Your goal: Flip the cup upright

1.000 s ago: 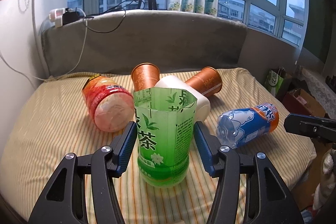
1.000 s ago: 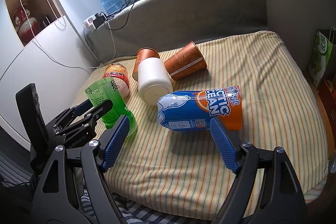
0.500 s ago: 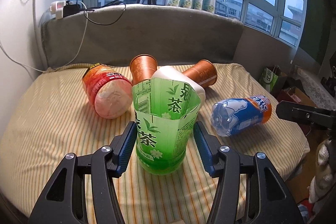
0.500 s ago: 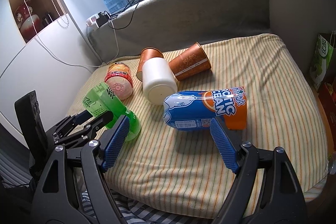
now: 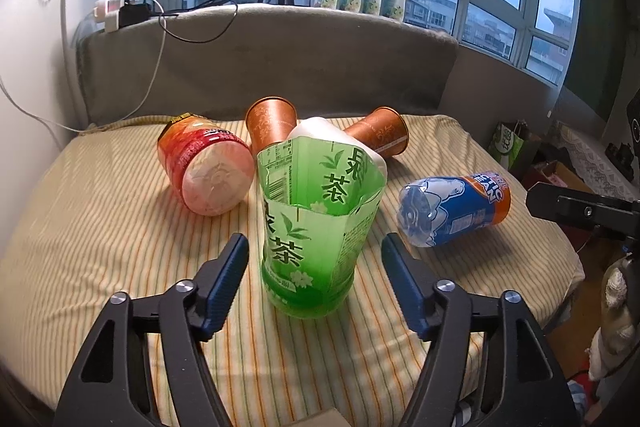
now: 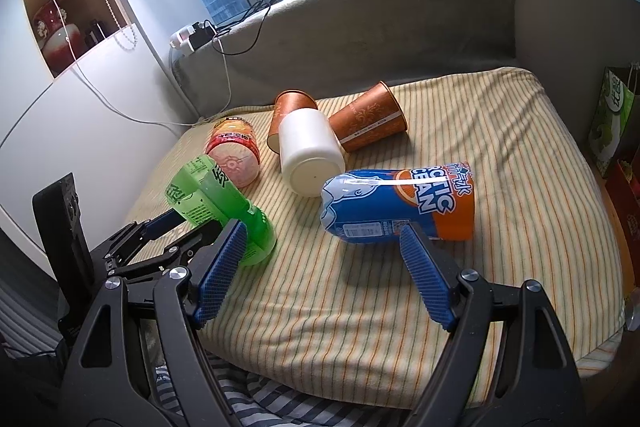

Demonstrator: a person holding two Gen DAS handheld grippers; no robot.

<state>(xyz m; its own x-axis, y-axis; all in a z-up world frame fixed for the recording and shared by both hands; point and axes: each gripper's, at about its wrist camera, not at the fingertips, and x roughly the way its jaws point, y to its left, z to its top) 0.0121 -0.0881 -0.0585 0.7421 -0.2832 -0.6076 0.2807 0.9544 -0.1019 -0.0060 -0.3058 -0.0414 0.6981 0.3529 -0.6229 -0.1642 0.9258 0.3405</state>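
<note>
The green tea cup (image 5: 316,227), a cut-down thin plastic bottle, light and easily crushed, is standing upright on the striped bed (image 5: 100,219) between the wide-open left claw (image 5: 316,259), likely wanting gentle mid-wall holds, while the right claw (image 6: 320,259) is hanging wide open and empty.

Both wrist views share the striped cushion (image 5: 120,227)

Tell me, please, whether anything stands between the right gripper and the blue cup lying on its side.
Nothing visible does: only bare striped bedcover lies between the open right gripper and the blue cup.
</note>
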